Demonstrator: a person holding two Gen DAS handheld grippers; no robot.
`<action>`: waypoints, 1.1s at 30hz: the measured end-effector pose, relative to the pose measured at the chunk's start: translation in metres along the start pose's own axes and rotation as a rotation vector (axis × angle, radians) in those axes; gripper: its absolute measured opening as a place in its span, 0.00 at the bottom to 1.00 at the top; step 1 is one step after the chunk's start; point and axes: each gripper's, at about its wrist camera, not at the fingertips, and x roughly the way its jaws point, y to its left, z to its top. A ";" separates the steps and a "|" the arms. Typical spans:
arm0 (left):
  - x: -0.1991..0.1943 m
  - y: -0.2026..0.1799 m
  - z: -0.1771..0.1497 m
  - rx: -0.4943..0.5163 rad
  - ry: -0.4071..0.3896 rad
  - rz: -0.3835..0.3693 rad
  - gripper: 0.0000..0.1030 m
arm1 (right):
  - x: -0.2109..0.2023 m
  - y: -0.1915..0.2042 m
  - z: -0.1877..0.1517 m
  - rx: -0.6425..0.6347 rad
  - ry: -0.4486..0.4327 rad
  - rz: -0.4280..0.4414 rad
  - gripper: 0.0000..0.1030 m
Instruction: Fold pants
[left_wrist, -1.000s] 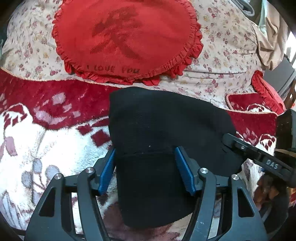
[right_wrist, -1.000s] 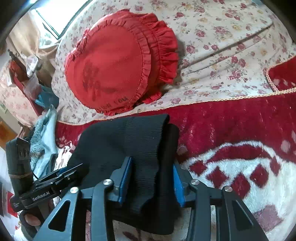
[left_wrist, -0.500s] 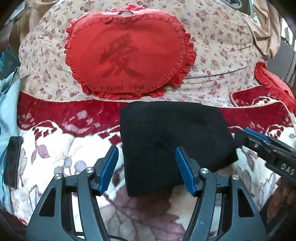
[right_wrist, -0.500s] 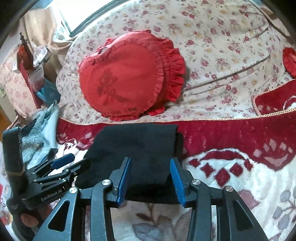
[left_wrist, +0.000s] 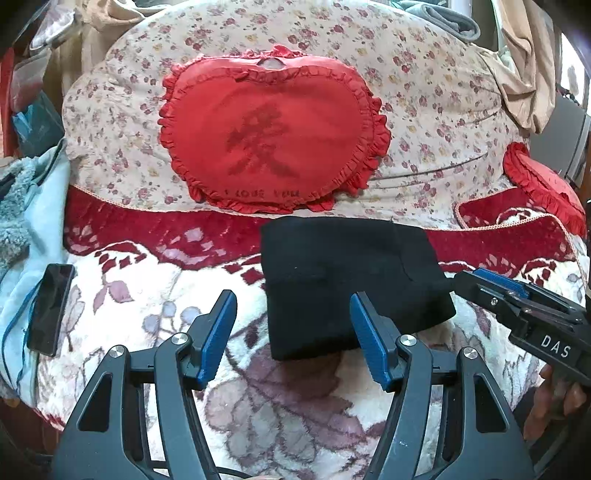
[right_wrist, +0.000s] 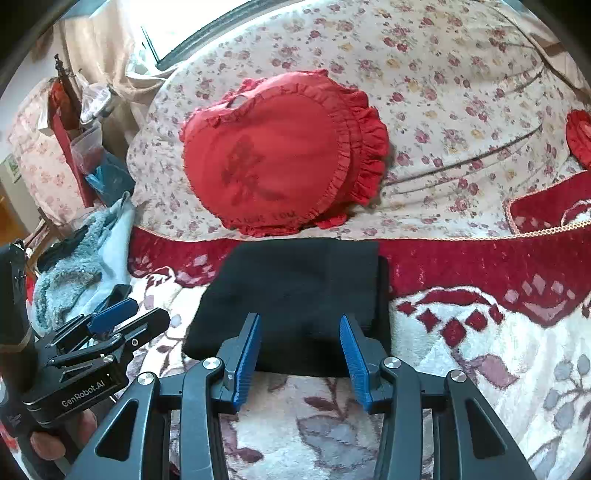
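The black pants (left_wrist: 347, 280) lie folded into a compact rectangle on the red and white floral blanket (left_wrist: 147, 295); they also show in the right wrist view (right_wrist: 295, 295). My left gripper (left_wrist: 291, 336) is open and empty, held above the blanket just short of the pants' near edge. My right gripper (right_wrist: 299, 354) is open and empty, just short of the pants' near edge. Each gripper shows in the other's view: the right one (left_wrist: 517, 299) at the pants' right side, the left one (right_wrist: 103, 332) to their left.
A red heart-shaped ruffled cushion (left_wrist: 269, 140) leans on the flowered quilt (left_wrist: 424, 92) behind the pants. A black phone (left_wrist: 50, 308) lies at the left on a light blue fleece (left_wrist: 22, 221). A second red cushion (left_wrist: 543, 184) sits at the far right.
Both grippers have let go of the pants and drawn back and up. The folded pants stay on the blanket, and more of the bed comes into view.
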 end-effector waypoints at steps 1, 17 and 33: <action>-0.001 0.000 -0.001 -0.001 -0.001 0.001 0.62 | -0.001 0.001 0.000 0.001 -0.003 0.001 0.41; -0.010 -0.001 -0.007 0.005 -0.007 0.003 0.62 | -0.006 0.006 -0.004 -0.001 0.003 0.018 0.42; -0.010 -0.001 -0.010 0.002 0.001 -0.004 0.62 | -0.003 0.008 -0.005 0.000 0.011 0.020 0.42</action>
